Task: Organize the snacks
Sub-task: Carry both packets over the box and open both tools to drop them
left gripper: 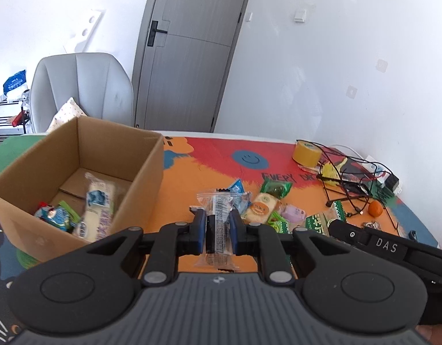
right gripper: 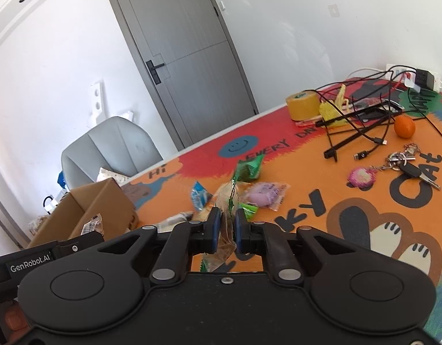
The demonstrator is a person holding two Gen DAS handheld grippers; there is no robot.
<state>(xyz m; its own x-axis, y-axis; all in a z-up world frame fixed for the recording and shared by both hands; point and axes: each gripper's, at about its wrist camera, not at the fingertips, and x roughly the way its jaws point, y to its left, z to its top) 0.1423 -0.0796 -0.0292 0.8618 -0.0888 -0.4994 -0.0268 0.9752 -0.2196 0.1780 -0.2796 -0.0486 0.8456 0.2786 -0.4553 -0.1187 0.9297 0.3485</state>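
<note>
— Fingers first: what is being pinched?
— By the left gripper (left gripper: pixel 218 224), a clear-wrapped dark snack bar (left gripper: pixel 218 215); by the right gripper (right gripper: pixel 227 224), a green-edged clear snack packet (right gripper: pixel 228 201).
— And beyond?
— Loose snacks (left gripper: pixel 262 207) are lying on the colourful table mat (right gripper: pixel 292 224); others are being held in the cardboard box (left gripper: pixel 147 172).

Box at the left, loose snacks in the middle, cables at the right.
The cardboard box (left gripper: pixel 77 178) stands on the tabletop (left gripper: pixel 198 172) with snack packets (left gripper: pixel 97 210) inside; right of it lie the loose snacks (left gripper: pixel 267 204), and beyond them the tape roll (left gripper: pixel 307 152) and cables (left gripper: pixel 353 172).
</note>
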